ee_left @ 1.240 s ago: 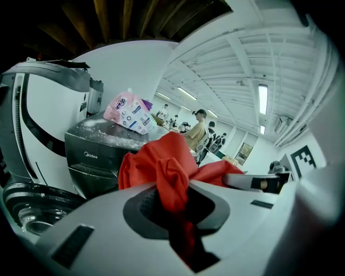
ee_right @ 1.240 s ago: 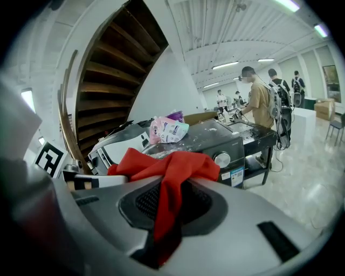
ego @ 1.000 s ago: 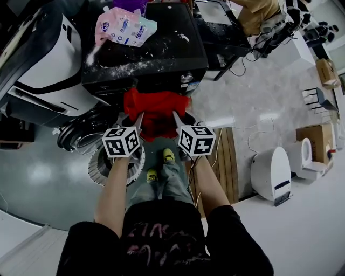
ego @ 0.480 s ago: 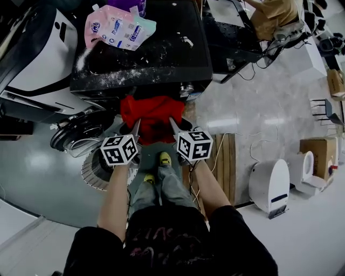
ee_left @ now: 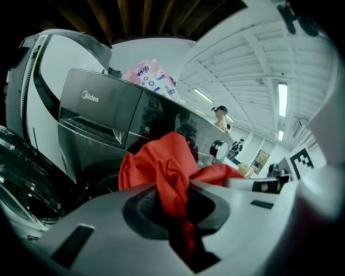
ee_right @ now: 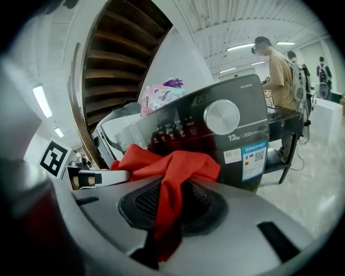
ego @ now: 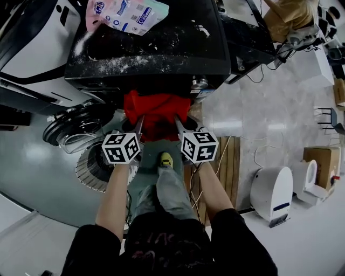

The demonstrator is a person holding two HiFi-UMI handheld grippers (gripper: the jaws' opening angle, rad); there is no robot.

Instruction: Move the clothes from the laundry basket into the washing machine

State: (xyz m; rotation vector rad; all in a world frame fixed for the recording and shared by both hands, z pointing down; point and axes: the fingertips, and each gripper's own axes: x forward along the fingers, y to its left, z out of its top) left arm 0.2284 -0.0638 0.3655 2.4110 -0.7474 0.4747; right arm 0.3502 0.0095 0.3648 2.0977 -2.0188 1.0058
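A red garment (ego: 155,111) hangs stretched between both grippers in front of the dark front-loading washing machine (ego: 151,48). My left gripper (ego: 138,123) is shut on the garment's left side, seen up close as red cloth (ee_left: 171,178) pinched between the jaws. My right gripper (ego: 178,122) is shut on the right side of the same cloth (ee_right: 171,188). The machine's control panel with its round knob (ee_right: 222,116) faces the grippers. The open round door (ego: 81,126) stands at the left. A slatted laundry basket (ego: 97,167) sits on the floor below my left arm.
A pink detergent pouch (ego: 126,13) lies on the powder-dusted machine top. A white appliance (ego: 32,48) stands to the left. A wooden board (ego: 230,161), a white round device (ego: 272,188) and a cardboard box (ego: 318,159) sit to the right. A person (ee_right: 277,70) stands behind.
Both grippers have sunk with the red garment, which now hangs lower against the machine's front. The head view has closed in on the machine; the grip on the cloth is unchanged.
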